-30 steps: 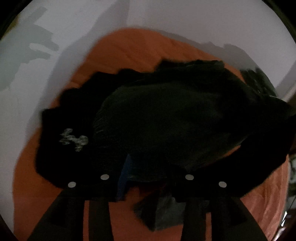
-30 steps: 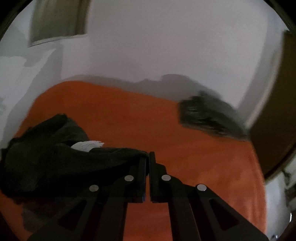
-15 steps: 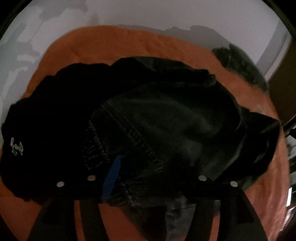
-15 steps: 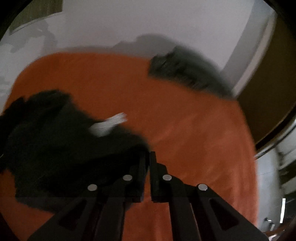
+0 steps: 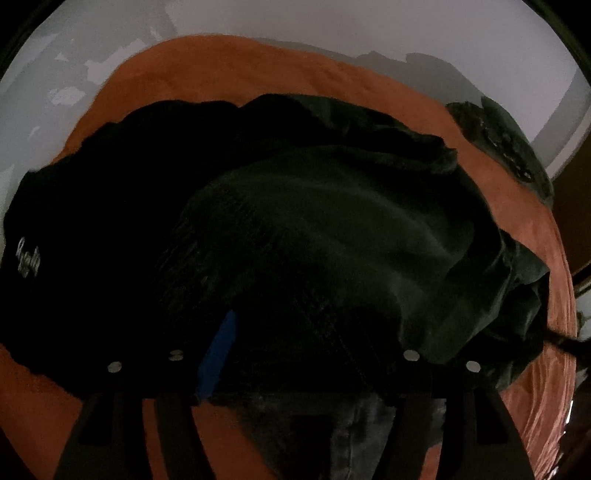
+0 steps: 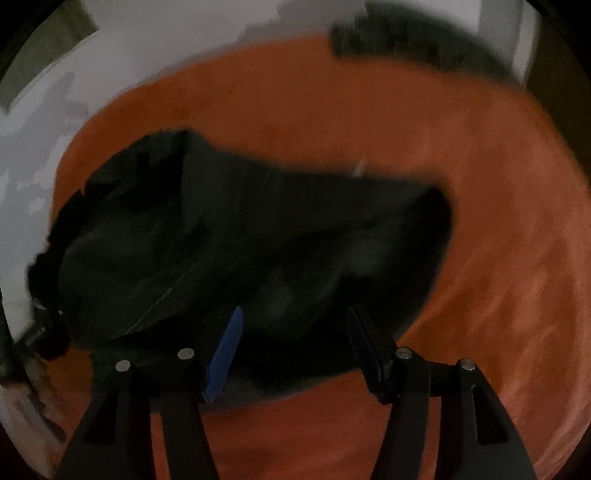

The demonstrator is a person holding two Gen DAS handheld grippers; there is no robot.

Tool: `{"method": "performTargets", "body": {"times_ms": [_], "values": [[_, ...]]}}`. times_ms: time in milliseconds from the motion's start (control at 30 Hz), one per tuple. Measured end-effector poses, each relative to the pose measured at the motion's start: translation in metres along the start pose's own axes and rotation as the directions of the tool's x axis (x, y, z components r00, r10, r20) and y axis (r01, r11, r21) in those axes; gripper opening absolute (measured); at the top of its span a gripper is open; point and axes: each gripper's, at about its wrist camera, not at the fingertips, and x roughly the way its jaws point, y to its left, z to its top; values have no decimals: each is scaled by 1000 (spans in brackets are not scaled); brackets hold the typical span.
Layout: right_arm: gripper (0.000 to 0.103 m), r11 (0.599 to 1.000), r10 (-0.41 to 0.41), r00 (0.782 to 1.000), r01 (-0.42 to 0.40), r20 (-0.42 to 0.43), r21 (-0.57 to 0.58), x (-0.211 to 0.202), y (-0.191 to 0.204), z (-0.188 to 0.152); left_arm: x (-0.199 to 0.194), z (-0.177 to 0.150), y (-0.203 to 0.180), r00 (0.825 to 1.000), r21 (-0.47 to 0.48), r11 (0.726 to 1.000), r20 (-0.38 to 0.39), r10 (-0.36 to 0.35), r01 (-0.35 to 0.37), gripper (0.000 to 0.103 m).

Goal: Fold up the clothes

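A dark heap of clothes (image 5: 317, 236) lies on an orange bedspread (image 5: 229, 70). Its left part is a black garment with a small white logo (image 5: 27, 256). My left gripper (image 5: 291, 354) is open and low over the heap's near edge; cloth lies between its wide-apart fingers. In the right wrist view the same dark clothes (image 6: 229, 236) lie spread on the orange bedspread (image 6: 480, 206). My right gripper (image 6: 295, 343) is open, fingers wide apart just above the garment's near edge, with the blue pad (image 6: 225, 354) showing.
A second dark grey garment (image 5: 506, 147) lies at the far right corner of the bed, also in the right wrist view (image 6: 413, 40). A pale wall (image 5: 332, 22) stands behind the bed. A brown door or cabinet (image 6: 561, 99) is at the right.
My right gripper was shut on the dark garment's edge; now it is open and the cloth lies on the bed. Both grippers have dropped closer to the heap.
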Motion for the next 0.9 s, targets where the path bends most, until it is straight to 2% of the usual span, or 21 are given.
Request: {"method": "performTargets", "body": {"times_ms": [100, 167, 200, 267, 300, 367, 400, 433, 467, 500, 533, 567, 633, 700, 800, 900], "values": [[58, 999, 7, 999, -5, -34, 52, 32, 1, -26, 7, -6, 6, 999, -25, 999, -6, 45, -46, 68], [54, 998, -56, 996, 58, -63, 21, 54, 7, -37, 11, -8, 15, 998, -65, 997, -40, 39, -42, 68], [48, 996, -90, 994, 90, -62, 1, 62, 9, -41, 12, -9, 18, 998, -85, 996, -51, 24, -28, 68], [4, 993, -115, 993, 115, -30, 18, 59, 2, -39, 16, -8, 16, 998, -109, 994, -54, 19, -24, 68], [4, 992, -124, 992, 125, -13, 30, 57, -2, -38, 17, -7, 14, 998, -116, 993, -55, 25, -31, 68], [0, 994, -87, 996, 85, 24, 62, 42, -18, -34, 19, -8, 8, 998, -140, 990, -65, 3, -13, 68], [0, 987, -162, 983, 159, 88, 37, 28, -26, -34, 19, -8, 5, 998, -154, 988, -64, -17, 7, 68], [0, 965, -261, 951, 263, 168, 8, 12, -32, -33, 20, -8, 0, 997, -167, 986, -61, -37, 27, 68], [0, 944, -316, 916, 330, 247, -16, -3, -43, -31, 21, -9, -4, 997, -170, 985, -62, -47, 36, 69], [0, 922, -355, 877, 386, 324, -35, -18, -55, -27, 23, -9, -10, 997, -157, 987, -68, -49, 37, 69], [0, 904, -381, 847, 426, 370, -43, -30, -72, -21, 26, -8, -17, 996, -131, 991, -75, -38, 28, 69], [0, 916, -361, 868, 399, 340, -44, -38, -96, -11, 30, -6, -24, 997, -114, 993, -78, -23, 14, 69], [0, 958, -275, 931, 286, 239, -12, -50, -137, 5, 38, -1, -39, 997, -88, 996, -82, 5, -13, 69], [1, 984, -171, 970, 159, 170, 85, -57, -165, 1, 48, 2, -51, 996, -106, 994, -88, -16, 7, 69], [4, 991, -112, 984, 100, 140, 85, -50, -162, -15, 64, 5, -70, 995, -151, 988, -95, -38, 23, 76], [20, 998, -55, 995, 54, 82, 13, -30, -135, -31, 77, 5, -94, 996, -167, 986, -86, -24, 10, 76]]}}
